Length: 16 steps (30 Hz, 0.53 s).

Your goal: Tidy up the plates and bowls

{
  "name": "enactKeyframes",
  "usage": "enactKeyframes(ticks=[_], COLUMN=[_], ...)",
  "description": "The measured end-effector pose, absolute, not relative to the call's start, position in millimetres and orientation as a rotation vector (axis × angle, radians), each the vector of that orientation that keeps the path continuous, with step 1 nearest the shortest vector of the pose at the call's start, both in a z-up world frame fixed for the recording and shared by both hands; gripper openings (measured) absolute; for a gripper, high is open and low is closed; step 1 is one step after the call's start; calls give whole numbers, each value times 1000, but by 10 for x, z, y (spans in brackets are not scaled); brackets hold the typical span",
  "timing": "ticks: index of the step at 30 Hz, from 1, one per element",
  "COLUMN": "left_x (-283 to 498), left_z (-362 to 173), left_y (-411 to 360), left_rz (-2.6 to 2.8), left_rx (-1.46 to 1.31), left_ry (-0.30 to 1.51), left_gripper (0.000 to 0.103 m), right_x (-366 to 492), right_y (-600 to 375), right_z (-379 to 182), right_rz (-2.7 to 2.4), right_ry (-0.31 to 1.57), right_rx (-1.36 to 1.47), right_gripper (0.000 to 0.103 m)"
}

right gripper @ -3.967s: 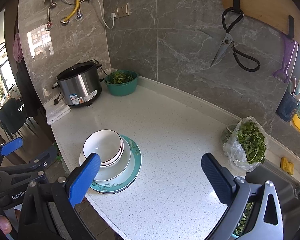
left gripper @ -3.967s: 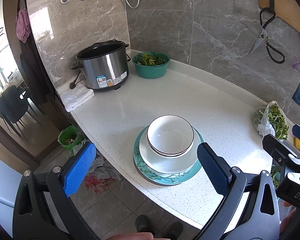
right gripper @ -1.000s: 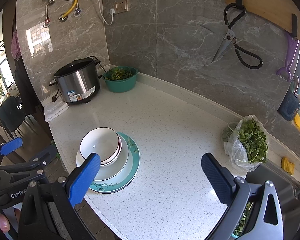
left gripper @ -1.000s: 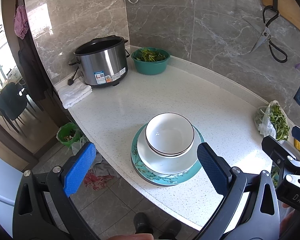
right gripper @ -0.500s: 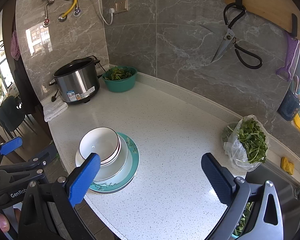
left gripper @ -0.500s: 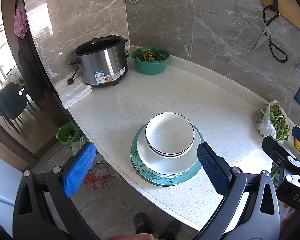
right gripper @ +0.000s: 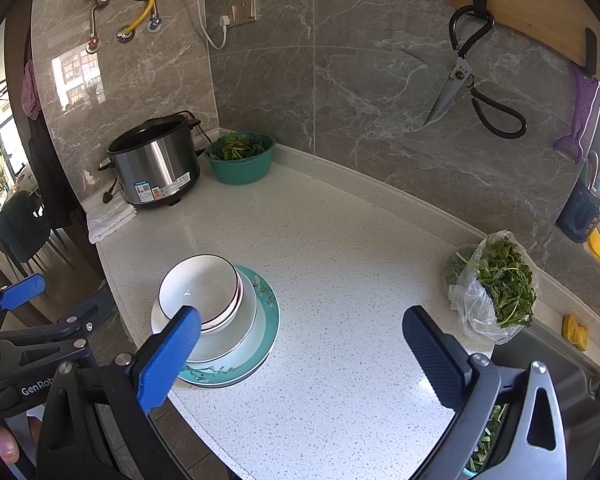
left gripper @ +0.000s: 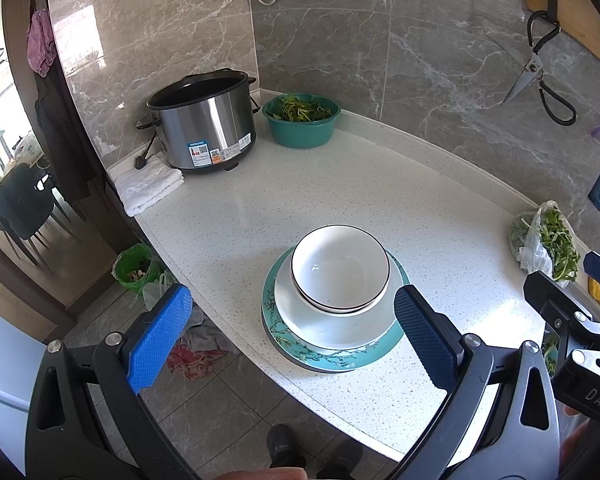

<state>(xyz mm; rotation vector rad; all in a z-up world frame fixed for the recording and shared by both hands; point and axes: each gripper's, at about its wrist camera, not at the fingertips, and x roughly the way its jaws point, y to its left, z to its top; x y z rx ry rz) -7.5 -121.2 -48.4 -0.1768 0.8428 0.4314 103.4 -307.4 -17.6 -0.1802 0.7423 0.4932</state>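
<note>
Stack: bowls nested on plates, unmoved on desk
Tools: left tool; right tool; both spread wide, empty
Change: none; stacking looks finished

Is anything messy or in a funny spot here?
On the counter nothing looks spilled or broken: the bowls sit neatly on the plates. That stack sits close to the counter's front edge, though. Down on the floor, a crumpled reddish cloth lies beside the green bin.

Glossy ceramics sitting on speckled stone

The white bowl is gleaming glazed; the cooker is showing brushed metal; the gripper pads are looking textured, matt.
</note>
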Motion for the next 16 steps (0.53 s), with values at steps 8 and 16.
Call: enactKeyframes(ticks=[8,16], left_x=[-77,-62], left_z=[-505,-504], left_y=[-1233,-1208], left_rz=[441,471], left_rx=[-179,-173], left_ry=[843,837], left_gripper=[103,103], right_x=[1050,1138], right_y=[-3092,-3081], right_z=[-190,-206], right_rz=[490,495], right_ry=[747,761], right_rx=[-181,-182], right_gripper=[103,103])
